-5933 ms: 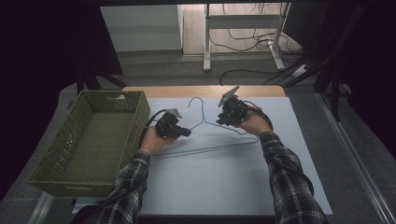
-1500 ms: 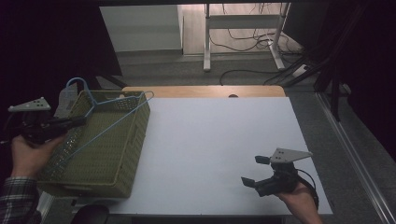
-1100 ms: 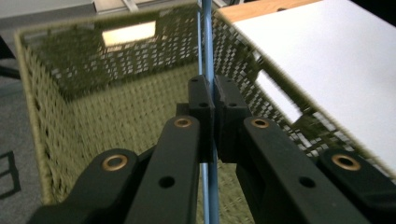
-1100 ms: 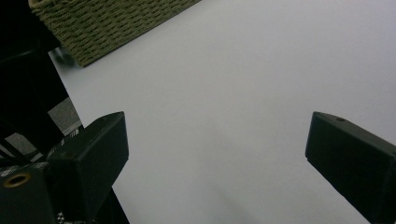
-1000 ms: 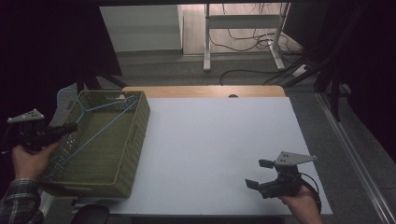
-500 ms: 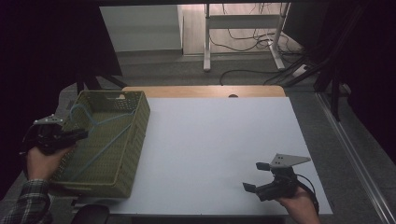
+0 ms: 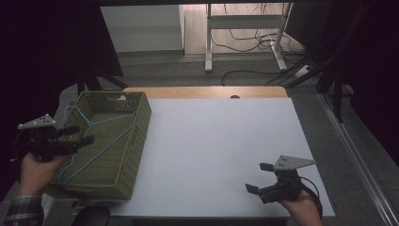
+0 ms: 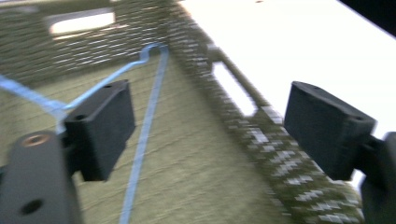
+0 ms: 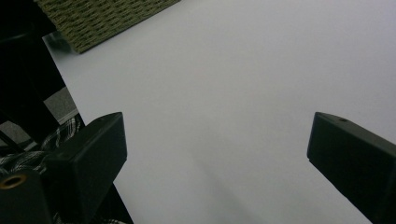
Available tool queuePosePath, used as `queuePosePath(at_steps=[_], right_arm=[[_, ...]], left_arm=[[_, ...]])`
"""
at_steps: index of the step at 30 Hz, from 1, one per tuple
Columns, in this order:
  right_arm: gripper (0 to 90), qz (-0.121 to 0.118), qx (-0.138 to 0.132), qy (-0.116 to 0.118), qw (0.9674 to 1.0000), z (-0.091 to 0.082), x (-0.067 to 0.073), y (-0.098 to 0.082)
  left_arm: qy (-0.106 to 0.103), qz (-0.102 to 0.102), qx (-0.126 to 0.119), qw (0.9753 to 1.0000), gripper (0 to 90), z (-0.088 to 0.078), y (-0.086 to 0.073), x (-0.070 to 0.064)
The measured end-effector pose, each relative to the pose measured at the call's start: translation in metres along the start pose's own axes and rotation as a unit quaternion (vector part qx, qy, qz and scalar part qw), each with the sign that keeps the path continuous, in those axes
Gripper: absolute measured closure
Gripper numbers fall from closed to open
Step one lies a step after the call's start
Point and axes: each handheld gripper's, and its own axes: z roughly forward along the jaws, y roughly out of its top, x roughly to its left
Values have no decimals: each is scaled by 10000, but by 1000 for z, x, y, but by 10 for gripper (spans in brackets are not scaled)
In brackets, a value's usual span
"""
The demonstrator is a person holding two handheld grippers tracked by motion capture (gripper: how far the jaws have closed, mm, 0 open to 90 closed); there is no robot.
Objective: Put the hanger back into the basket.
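Observation:
A light-blue wire hanger (image 7: 100, 149) lies slanted inside the olive woven basket (image 7: 137, 141) at the table's left end. My left gripper (image 7: 83, 134) hovers over the basket's left rim. Its jaws have just been opening and now stand wide apart. In the left gripper view the hanger (image 8: 143, 126) rests on the basket floor (image 8: 196, 186) beyond the left pad, with nothing pressed between the pads of the left gripper (image 8: 212, 128). My right gripper (image 7: 258, 178) is open and empty over the white tabletop (image 7: 221, 141) near its front right corner. The right gripper (image 9: 215, 154) looks out across bare white surface.
The basket's slotted wall (image 8: 236, 93) runs between my left jaws. A strip of wooden table edge (image 7: 202, 92) lies at the far side. Behind it are a metal table frame (image 7: 244, 33) and floor cables (image 7: 244, 75). A basket corner (image 9: 102, 18) and plaid sleeve (image 9: 28, 149) appear in the right gripper view.
The left gripper lowered the hanger into the basket, then opened and let it go; the hanger now lies loose inside. The right gripper has stayed put.

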Motion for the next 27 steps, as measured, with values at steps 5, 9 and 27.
queuePosePath(at_steps=[5,9,27], right_arm=[[32,-30,23,-133,9999,-3,3,-1],[26,-63,17,-203,9998,-5,6,-2],[23,-92,48,-464,9989,-14,12,-12]], left_arm=[[-331,297,-35,9990,69,4,0,-33],[-554,432,-51,9975,46,8,-2,-53],[-505,653,342,9960,0,58,-36,-109]])
